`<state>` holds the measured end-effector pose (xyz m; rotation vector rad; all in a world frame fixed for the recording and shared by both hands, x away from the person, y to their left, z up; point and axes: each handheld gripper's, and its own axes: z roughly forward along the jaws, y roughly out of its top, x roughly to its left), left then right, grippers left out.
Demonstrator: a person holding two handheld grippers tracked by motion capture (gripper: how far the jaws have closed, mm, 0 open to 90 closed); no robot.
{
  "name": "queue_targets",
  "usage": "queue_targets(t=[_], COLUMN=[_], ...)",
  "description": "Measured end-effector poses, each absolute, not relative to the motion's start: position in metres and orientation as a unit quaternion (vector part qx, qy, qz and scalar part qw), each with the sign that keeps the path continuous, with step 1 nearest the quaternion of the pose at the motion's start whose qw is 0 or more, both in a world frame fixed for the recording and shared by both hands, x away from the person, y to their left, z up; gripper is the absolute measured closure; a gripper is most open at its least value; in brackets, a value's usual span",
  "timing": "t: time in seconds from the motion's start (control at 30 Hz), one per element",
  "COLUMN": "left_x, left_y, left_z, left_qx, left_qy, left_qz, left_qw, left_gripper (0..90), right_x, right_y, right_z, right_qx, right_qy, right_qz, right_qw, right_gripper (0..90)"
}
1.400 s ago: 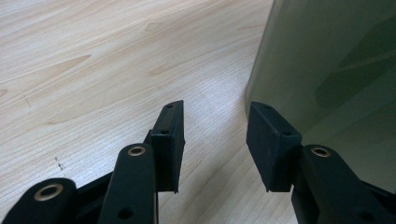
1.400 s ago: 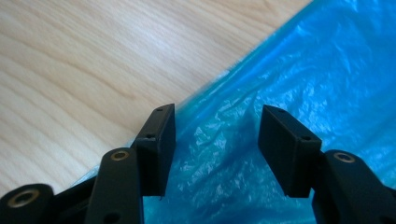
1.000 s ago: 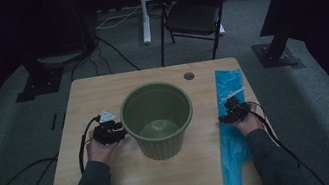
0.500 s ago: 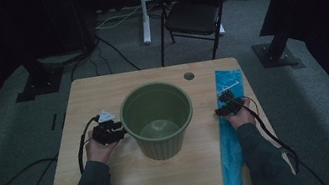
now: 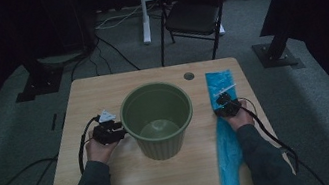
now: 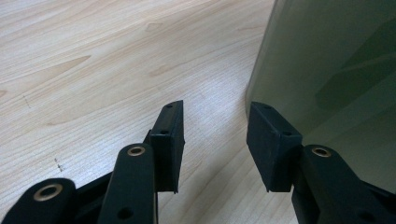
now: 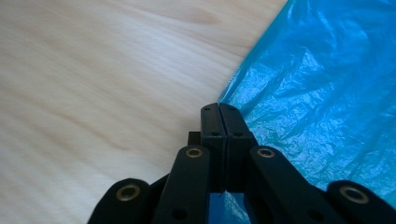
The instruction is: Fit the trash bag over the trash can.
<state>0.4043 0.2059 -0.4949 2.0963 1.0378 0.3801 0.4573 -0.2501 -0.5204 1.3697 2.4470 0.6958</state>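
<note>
Green bucket (image 5: 157, 120) between both tongs

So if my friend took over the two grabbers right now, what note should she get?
Left gripper: open, empty, one jaw against the outside wall of the round green plastic bucket, which stands mid-table.
Right gripper: jaws have just been closing, now shut at the edge of the flat blue plastic bag; whether they caught the film is unclear.
The bag lies along the right edge of the light wooden table.
Done: bag reached.
Left: probably lifting it and lining the bucket.
</note>
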Motion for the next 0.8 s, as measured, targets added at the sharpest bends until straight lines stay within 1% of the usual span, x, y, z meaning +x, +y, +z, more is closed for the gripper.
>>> queue_targets(t=[0.23,0.47,0.5,0.53,0.63,0.67,0.8], left_x=[0.404,0.404,0.404,0.404,0.404,0.404,0.405], left_y=[0.206,0.205,0.206,0.206,0.207,0.207,0.205], left_z=[-0.495,-0.495,-0.495,-0.495,-0.495,-0.495,-0.495], left_qx=[0.819,0.820,0.819,0.819,0.819,0.818,0.820], left_qy=[0.406,0.405,0.406,0.406,0.407,0.407,0.405], left_qz=[0.148,0.149,0.149,0.149,0.149,0.149,0.148], left_qw=[0.376,0.376,0.377,0.377,0.377,0.378,0.376], left_gripper=[56.5,56.5,56.5,56.4,56.5,56.4,56.4], right_x=[0.446,0.437,0.435,0.435,0.431,0.429,0.419], right_y=[-0.218,-0.203,-0.201,-0.201,-0.203,-0.204,-0.202], right_z=[-0.520,-0.520,-0.521,-0.521,-0.517,-0.516,-0.514], right_qx=[0.396,0.352,0.345,0.345,0.355,0.357,0.356], right_qy=[0.877,0.895,0.898,0.898,0.890,0.888,0.892], right_qz=[0.251,0.261,0.266,0.266,0.278,0.278,0.259], right_qw=[0.100,0.079,0.069,0.069,0.075,0.080,0.106], right_gripper=[89.4,88.5,81.4,81.4,63.6,59.5,51.1])
